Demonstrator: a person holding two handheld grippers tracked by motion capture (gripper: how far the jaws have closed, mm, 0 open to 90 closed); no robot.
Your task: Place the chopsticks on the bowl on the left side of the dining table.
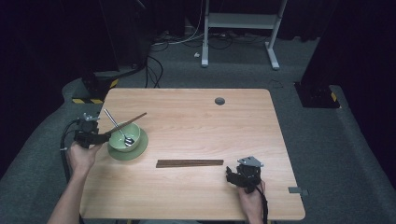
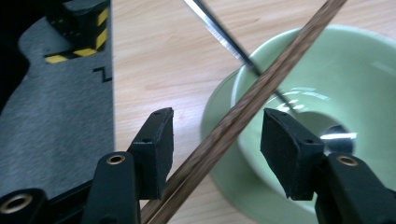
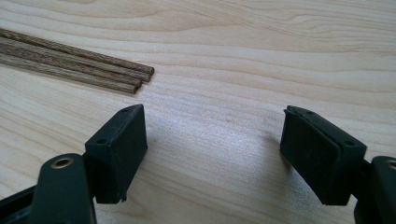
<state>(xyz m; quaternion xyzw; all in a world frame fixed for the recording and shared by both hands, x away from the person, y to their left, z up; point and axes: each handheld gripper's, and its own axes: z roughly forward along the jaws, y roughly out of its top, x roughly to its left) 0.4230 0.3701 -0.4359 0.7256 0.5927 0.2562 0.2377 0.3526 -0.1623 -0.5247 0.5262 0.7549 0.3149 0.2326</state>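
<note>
Left fingers (image 2: 217,140) standing open, straddling a chopstick (image 2: 252,100) without pressing; right fingers (image 3: 212,154) gaping wide over bare table (image 3: 224,60), holding nothing. Chopstick leaning across bowl (image 2: 336,60) rim beside spoon (image 2: 219,35); likely light, stiff, smooth and prone to rolling. Best pinching near its lower end.
</note>
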